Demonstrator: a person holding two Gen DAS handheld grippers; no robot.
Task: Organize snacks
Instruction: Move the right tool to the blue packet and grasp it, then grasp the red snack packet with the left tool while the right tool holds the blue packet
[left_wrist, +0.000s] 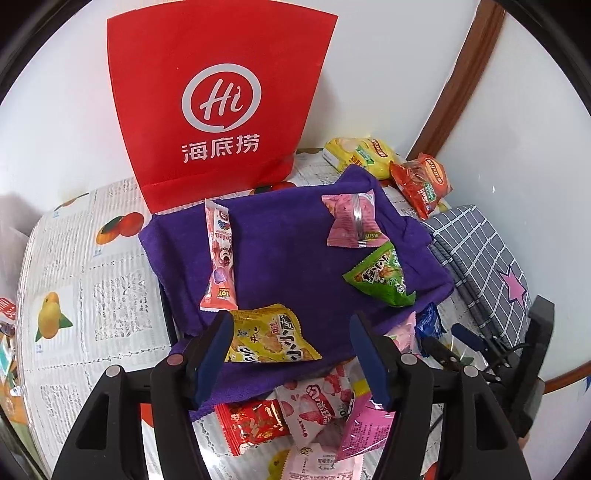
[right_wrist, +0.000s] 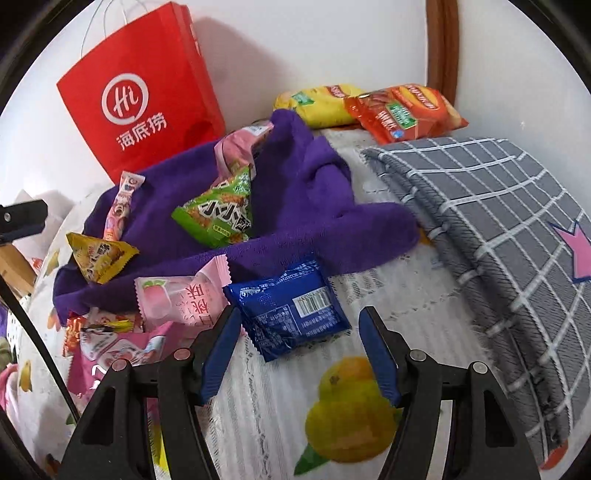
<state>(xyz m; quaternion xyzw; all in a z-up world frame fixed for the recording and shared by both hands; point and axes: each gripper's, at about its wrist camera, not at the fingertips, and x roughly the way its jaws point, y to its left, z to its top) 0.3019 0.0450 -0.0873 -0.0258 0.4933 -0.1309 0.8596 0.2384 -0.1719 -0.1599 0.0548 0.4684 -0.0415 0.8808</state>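
A purple cloth (left_wrist: 291, 236) lies spread on the table. On it rest a long pink stick packet (left_wrist: 218, 254), a pink packet (left_wrist: 352, 219), a green packet (left_wrist: 380, 277) and a yellow packet (left_wrist: 269, 334). My left gripper (left_wrist: 291, 328) hovers open over the cloth's near edge; the yellow packet lies flat between its blue pads, and neither pad presses on it. In the right wrist view my right gripper (right_wrist: 300, 317) stands open just above a blue packet (right_wrist: 291, 314) on the tablecloth beside the cloth. The pads do not touch the packet.
A red paper bag (left_wrist: 221, 103) stands against the wall behind the cloth. Yellow (right_wrist: 321, 101) and orange (right_wrist: 402, 110) chip bags lie at the back right. A grey checked mat (right_wrist: 498, 229) covers the right side. Several pink and red packets (left_wrist: 314, 410) are piled by the table's front edge.
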